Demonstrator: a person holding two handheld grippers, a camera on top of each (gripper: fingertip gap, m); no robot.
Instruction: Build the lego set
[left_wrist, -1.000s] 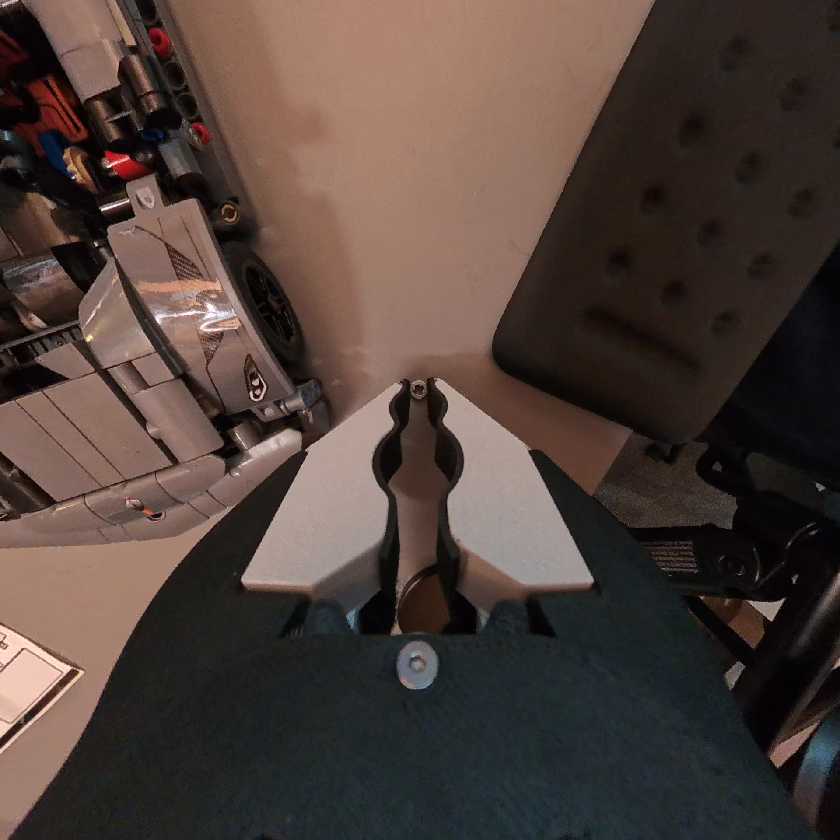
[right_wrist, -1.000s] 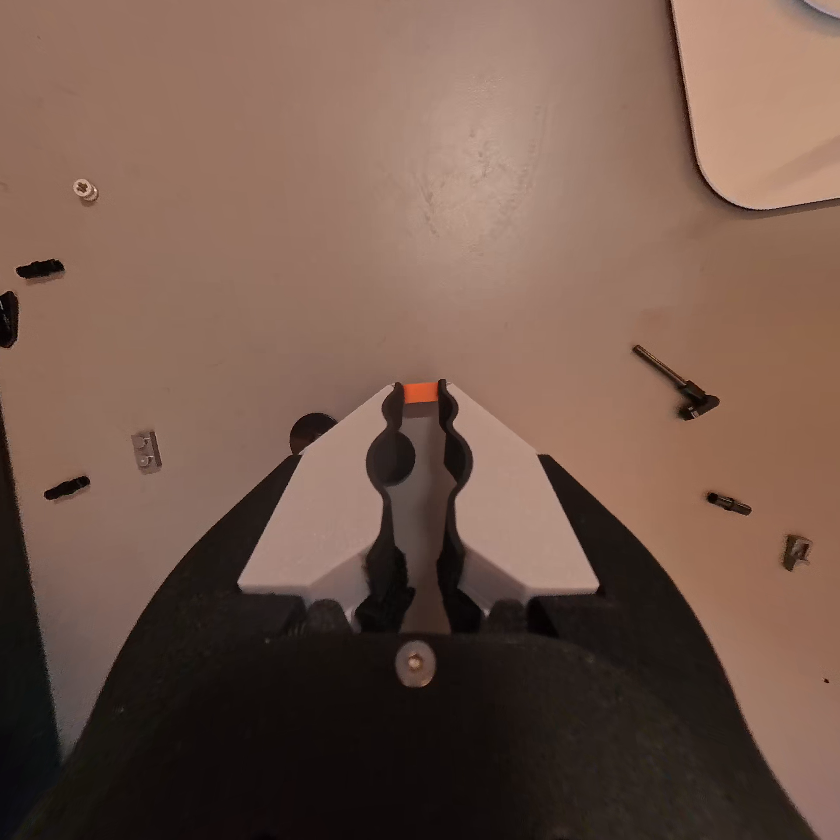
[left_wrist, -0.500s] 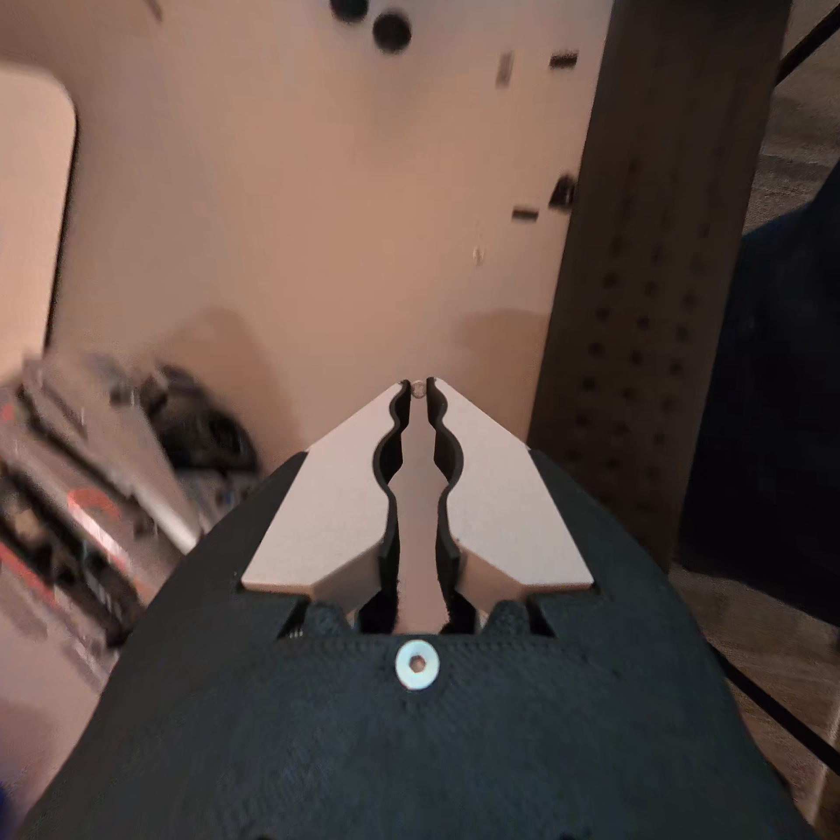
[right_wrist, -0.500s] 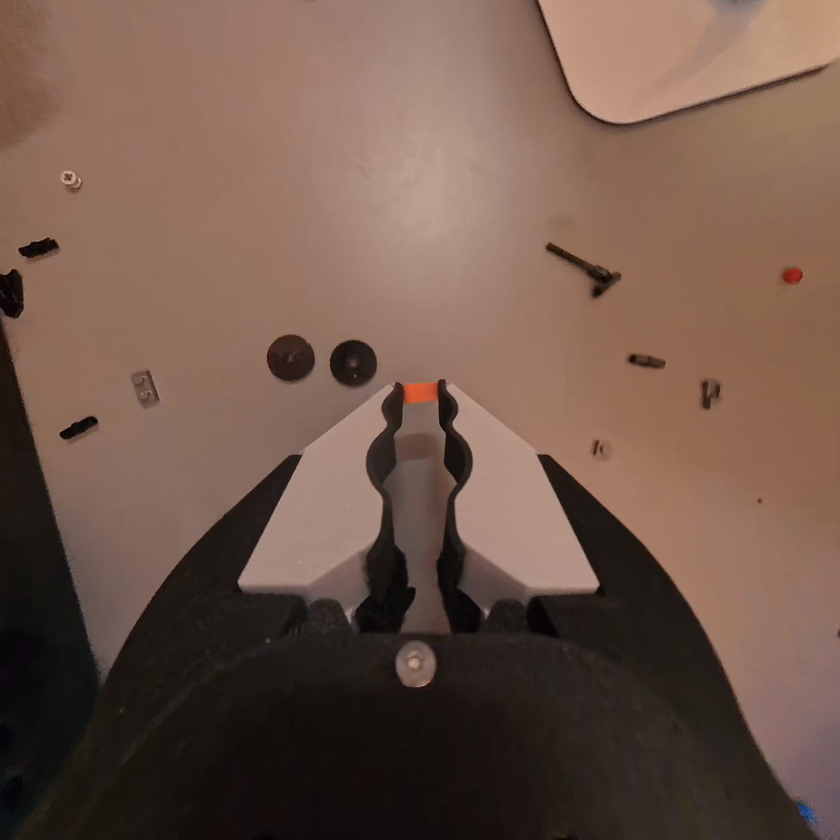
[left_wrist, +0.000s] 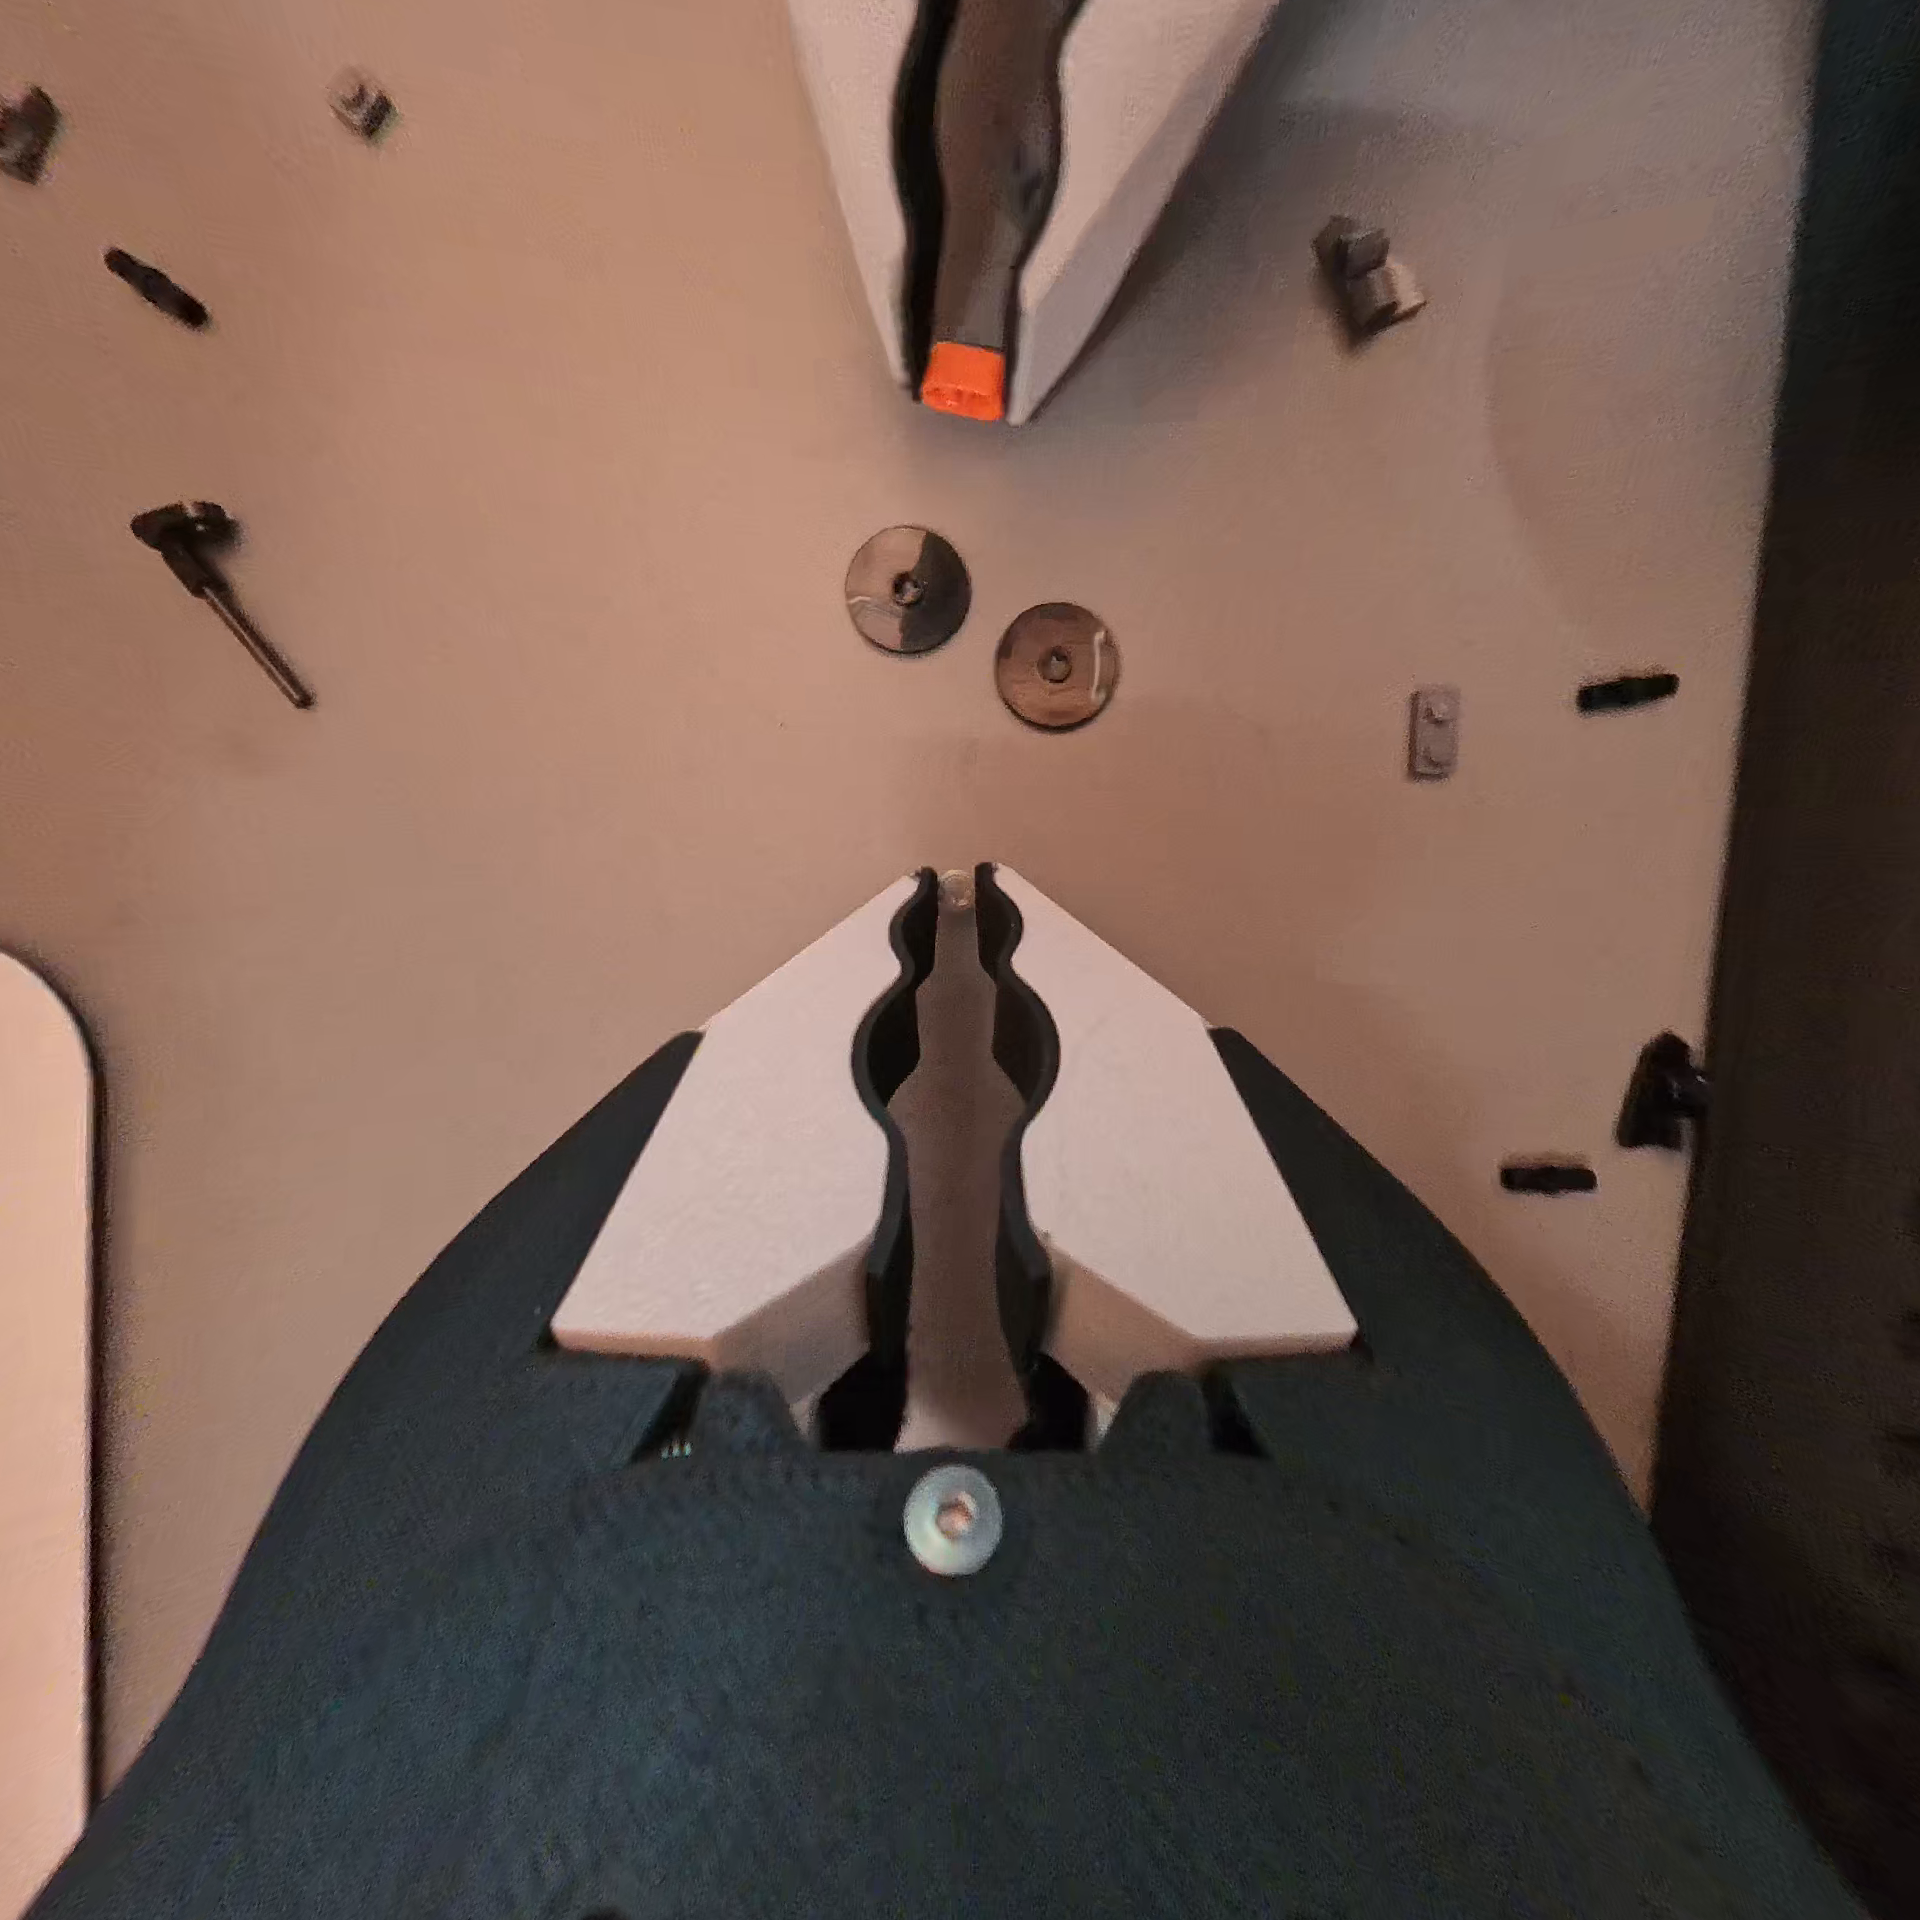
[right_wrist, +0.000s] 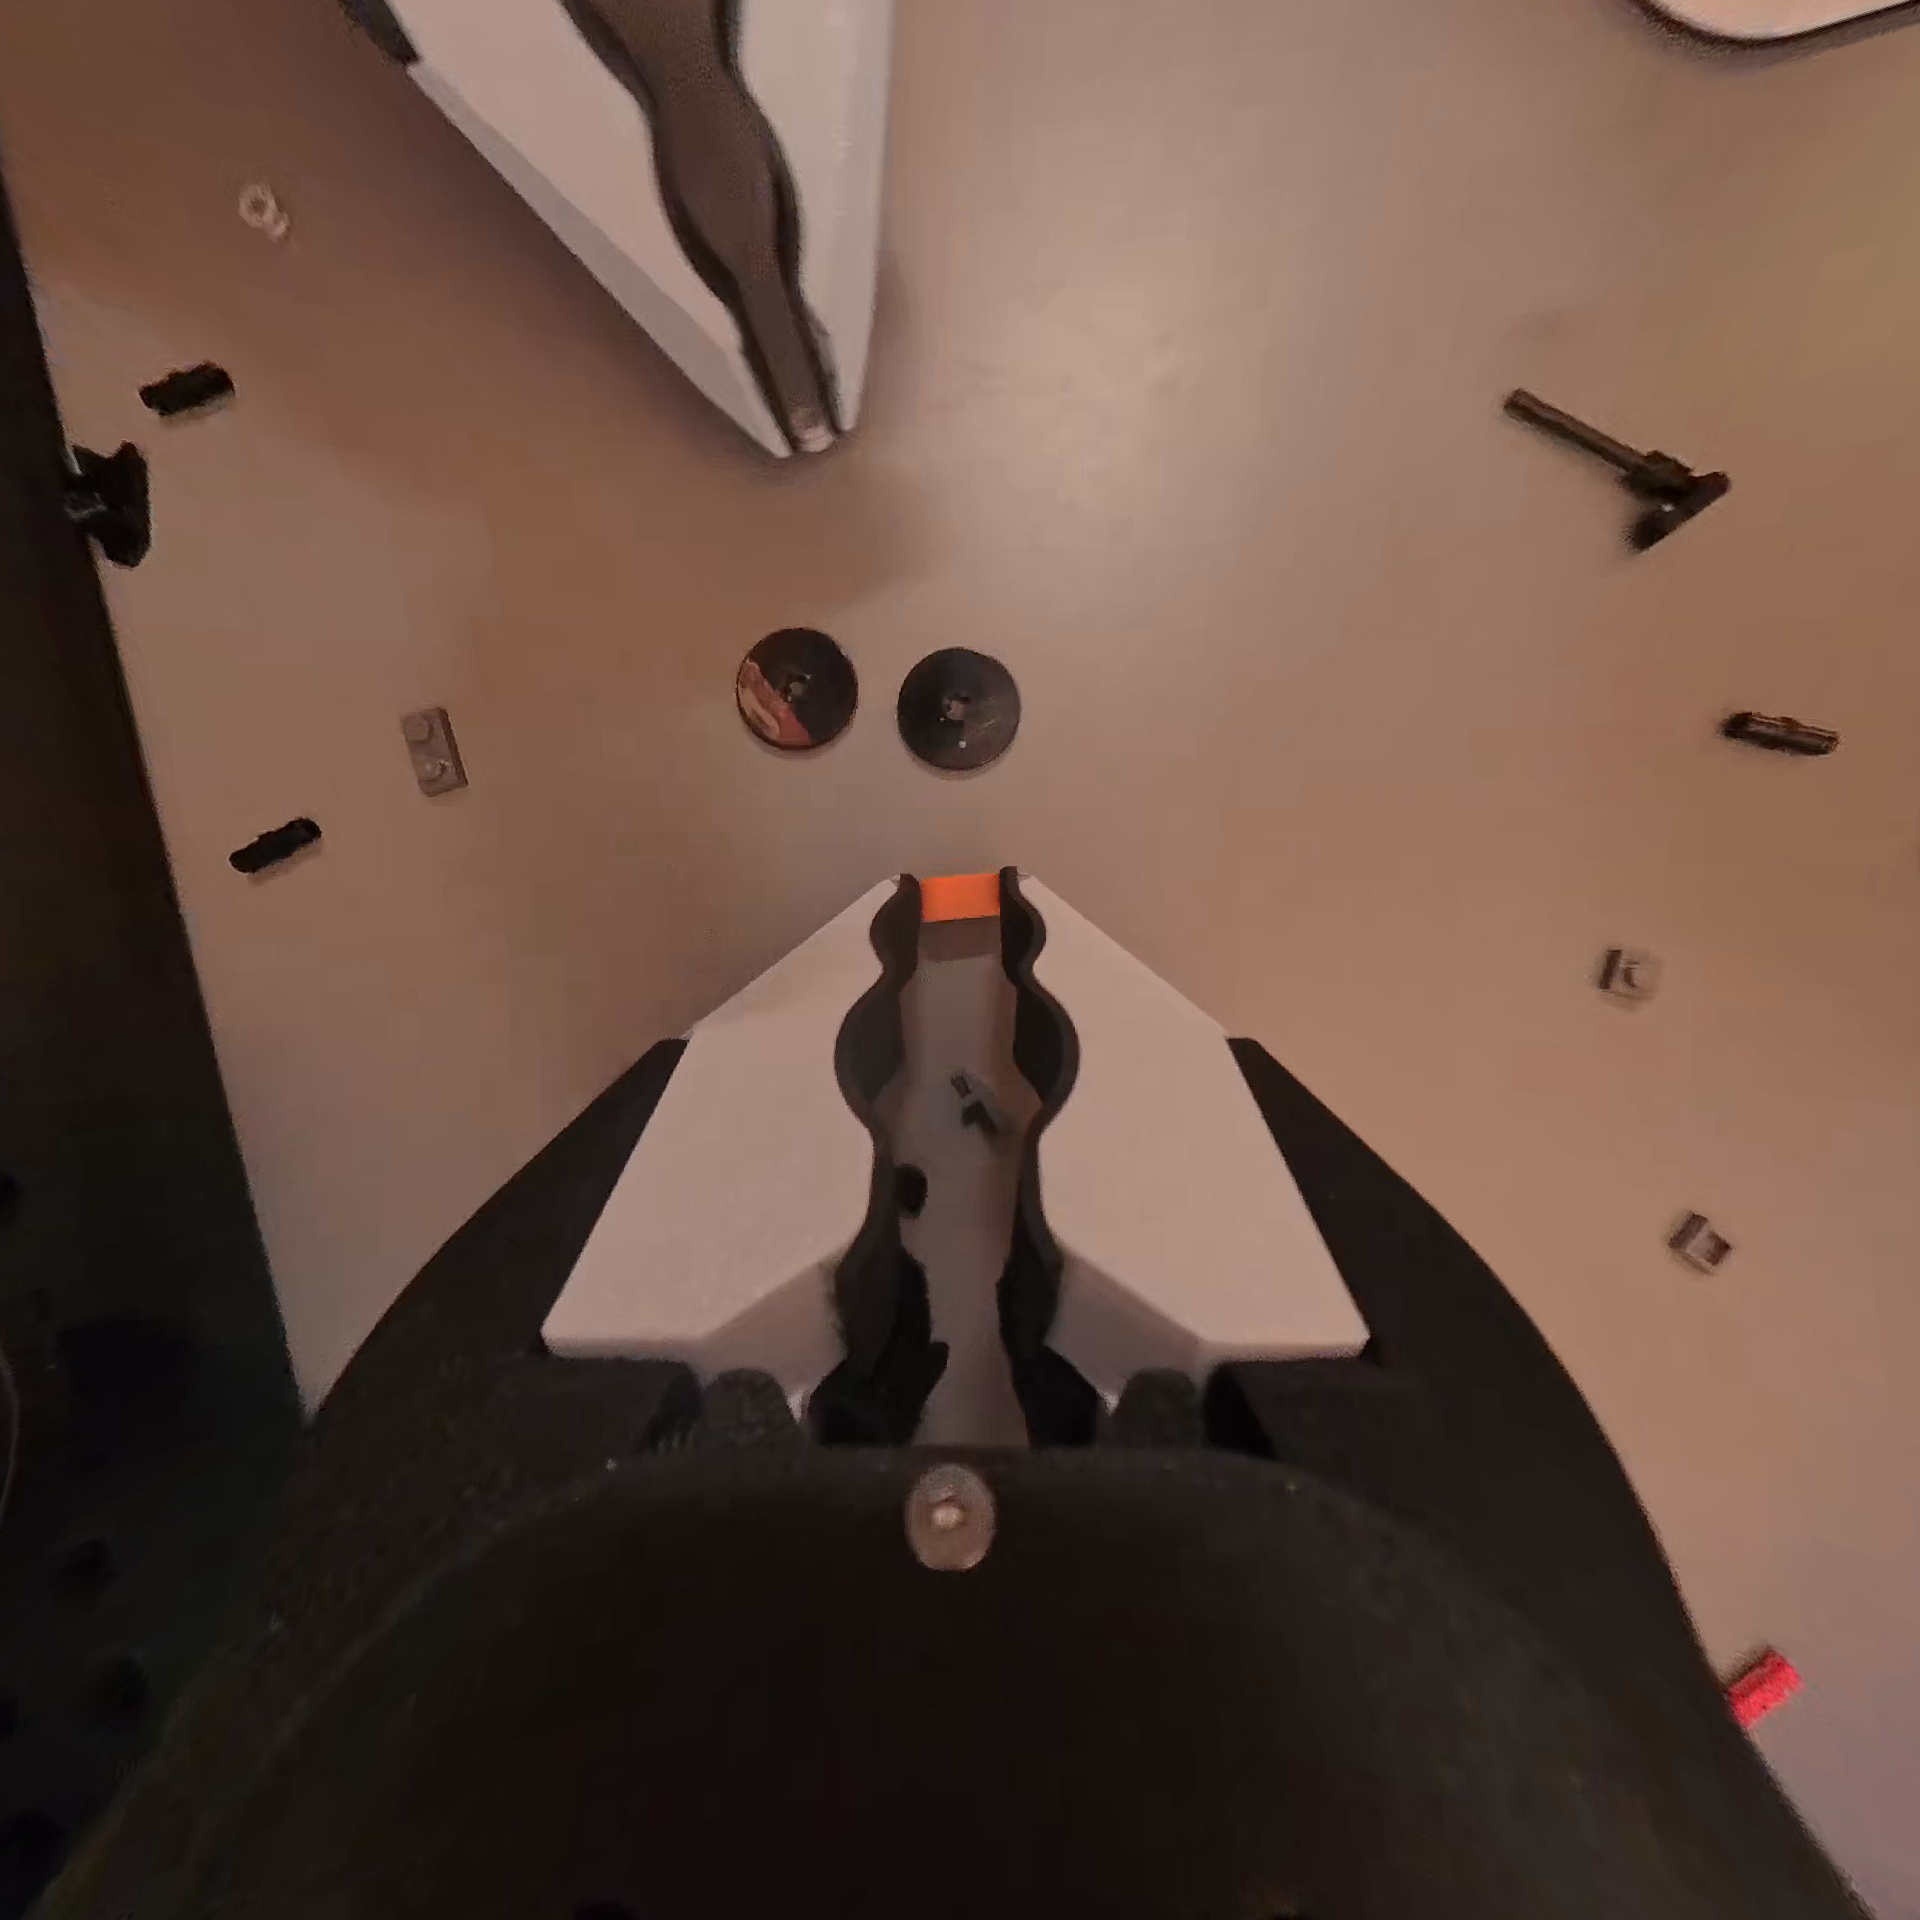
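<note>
Left hand-held gripper (left_wrist: 956, 883): white wedge fingers nearly together, pinching a tiny pale round stud (left_wrist: 955, 891) at the tips. Right hand-held gripper (right_wrist: 961, 888): clamped on a small matte orange brick (right_wrist: 960, 897), held above the smooth beige desk (right_wrist: 1299, 312). Landmark: two flat, glossy black discs (right_wrist: 878, 698), side by side on the desk, midway between both tips. Grey two-stud plate (right_wrist: 433, 751) left of the discs; black axle pin (right_wrist: 1616, 468) well right of them.

left gripper (left_wrist: 956, 883): white wedge fingers, wavy black pads | black textured body | silver screw (left_wrist: 953, 1520)
</note>
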